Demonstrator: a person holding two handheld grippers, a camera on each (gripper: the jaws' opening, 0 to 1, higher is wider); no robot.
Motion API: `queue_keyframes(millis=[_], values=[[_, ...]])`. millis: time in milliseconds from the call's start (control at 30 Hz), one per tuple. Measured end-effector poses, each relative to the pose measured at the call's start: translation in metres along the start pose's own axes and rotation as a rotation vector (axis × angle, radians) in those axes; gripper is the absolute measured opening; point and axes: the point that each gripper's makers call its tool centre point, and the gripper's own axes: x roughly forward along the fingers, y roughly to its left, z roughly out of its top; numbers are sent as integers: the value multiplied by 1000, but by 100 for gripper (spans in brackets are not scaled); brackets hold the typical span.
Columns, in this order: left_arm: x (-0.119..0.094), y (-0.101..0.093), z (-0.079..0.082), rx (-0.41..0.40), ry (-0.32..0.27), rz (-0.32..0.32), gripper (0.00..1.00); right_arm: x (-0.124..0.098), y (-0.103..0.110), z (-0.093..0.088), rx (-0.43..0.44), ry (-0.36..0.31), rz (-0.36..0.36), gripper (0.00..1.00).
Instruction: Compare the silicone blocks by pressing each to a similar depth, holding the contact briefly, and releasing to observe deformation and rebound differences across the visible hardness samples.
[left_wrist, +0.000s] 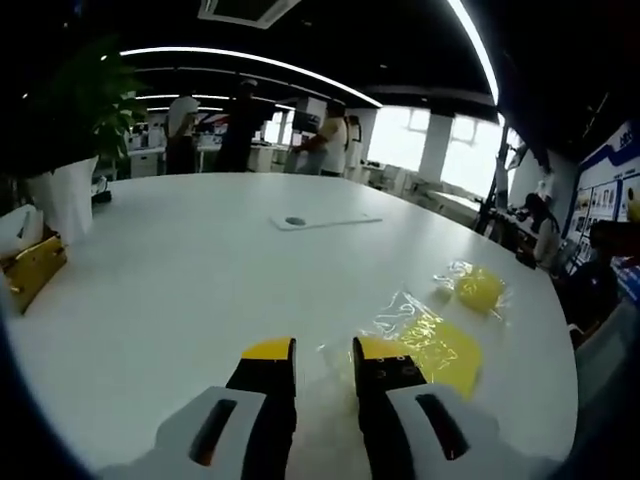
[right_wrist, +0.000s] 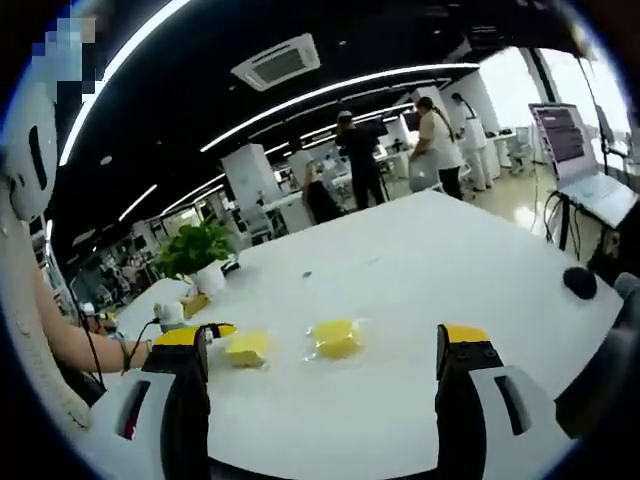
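No block is touched yet: the right gripper (right_wrist: 322, 345), jaws wide apart, and the left gripper (left_wrist: 323, 362), jaws narrowly apart, are held above the tabletop (right_wrist: 420, 280); a descent onto a yellow block (right_wrist: 336, 337) is called for.

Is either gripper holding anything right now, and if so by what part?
Nothing is held. The left gripper has a narrow empty gap between its jaws, and the right gripper is wide open; the yellow silicone blocks in clear plastic wrap lie untouched on the white table.

Open-plan office: desks (right_wrist: 290, 210), ceiling light strips (left_wrist: 250, 60)
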Motion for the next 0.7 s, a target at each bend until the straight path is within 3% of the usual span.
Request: queue_keyframes(millis=[167,333,467,567,700], values=[[-10,4,6,-15,0,31,33,0,-1,-1,-17,-2,12,88],[-28,-4,19,-19,-15,44,40,-2,-1,-2,-14,-6,33,87],[-50,-19,36,2,-42,39,44,-4,-1,0,13,-18,60,85],[-64,-31,43,36,-40,33,47,-6,-2,6,147,-47,89,84],[-91,-57,60,45,-77,19,45,-10,-8,8,98,-56,105,84]])
